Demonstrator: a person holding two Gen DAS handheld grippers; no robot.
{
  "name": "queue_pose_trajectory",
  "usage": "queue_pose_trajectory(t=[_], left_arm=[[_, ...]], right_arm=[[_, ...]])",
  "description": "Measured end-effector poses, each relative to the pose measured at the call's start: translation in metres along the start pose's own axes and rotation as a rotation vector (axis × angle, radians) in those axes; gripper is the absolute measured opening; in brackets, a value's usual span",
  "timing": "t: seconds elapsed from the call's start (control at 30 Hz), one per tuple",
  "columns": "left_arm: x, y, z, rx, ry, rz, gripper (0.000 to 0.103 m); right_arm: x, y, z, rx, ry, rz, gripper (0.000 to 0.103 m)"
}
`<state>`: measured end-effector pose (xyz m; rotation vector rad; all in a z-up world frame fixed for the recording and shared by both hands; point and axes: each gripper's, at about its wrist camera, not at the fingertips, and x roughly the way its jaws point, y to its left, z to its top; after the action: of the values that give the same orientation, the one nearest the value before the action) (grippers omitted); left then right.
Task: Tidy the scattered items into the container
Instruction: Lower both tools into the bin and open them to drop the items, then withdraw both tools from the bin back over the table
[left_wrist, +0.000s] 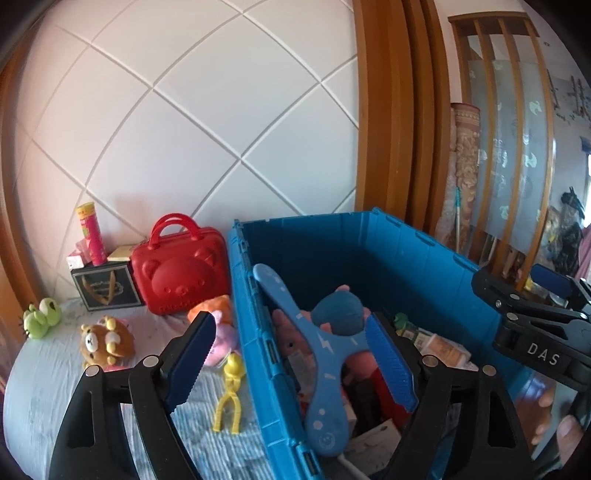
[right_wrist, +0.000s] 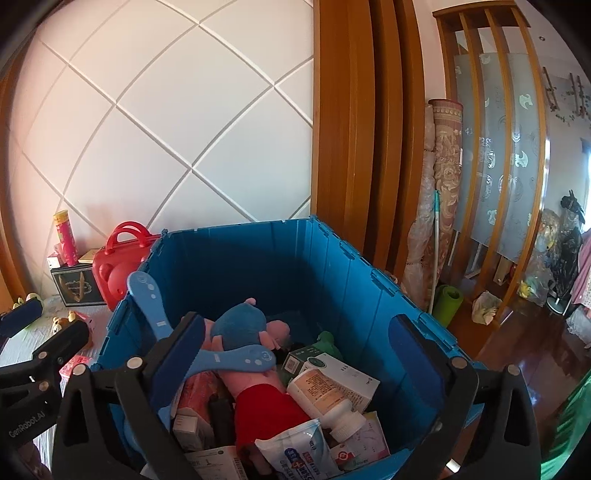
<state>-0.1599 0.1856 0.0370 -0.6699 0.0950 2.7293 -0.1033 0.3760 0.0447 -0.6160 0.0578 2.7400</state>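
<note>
A crate (left_wrist: 424, 258) stands at the bed's (left_wrist: 55, 369) right edge, a hanger (left_wrist: 325, 343) leaning on its left wall over a plush toy (left_wrist: 338, 308) and boxes (right_wrist: 332, 373) inside. Left of it, a suitcase (left_wrist: 179, 273) sits near the wall, a teddy (left_wrist: 107, 338) and a frog (left_wrist: 42, 317) in front.

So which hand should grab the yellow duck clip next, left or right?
Left, probably. The left gripper is open beside the yellow duck clip on the bed, outside the blue crate. The right gripper, also open, hovers over the crate's contents.

Matt blue plastic crate (right_wrist: 332, 266), glossy red plastic case (left_wrist: 181, 280), fuzzy plush bear (left_wrist: 107, 339), ribbed cloth bedcover (left_wrist: 55, 373).
</note>
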Motion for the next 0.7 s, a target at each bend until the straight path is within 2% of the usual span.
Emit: queue_pose_trajectory(t=[0.27,0.47,0.7], left_arm=[[-0.009,0.062,-0.020,-0.059,0.055,0.087,0.084],[-0.018,0.120,-0.035,-0.084,0.087,0.153,0.084],[-0.021,0.190,-0.055,-0.083,0.135,0.184,0.084]], right_arm=[[-0.004,0.058,0.001,-0.055,0.001,0.094,0.103],[-0.012,0.119,0.007,-0.087,-0.014,0.163,0.103],[-0.025,0.198,0.005,-0.119,-0.026,0.228,0.103]])
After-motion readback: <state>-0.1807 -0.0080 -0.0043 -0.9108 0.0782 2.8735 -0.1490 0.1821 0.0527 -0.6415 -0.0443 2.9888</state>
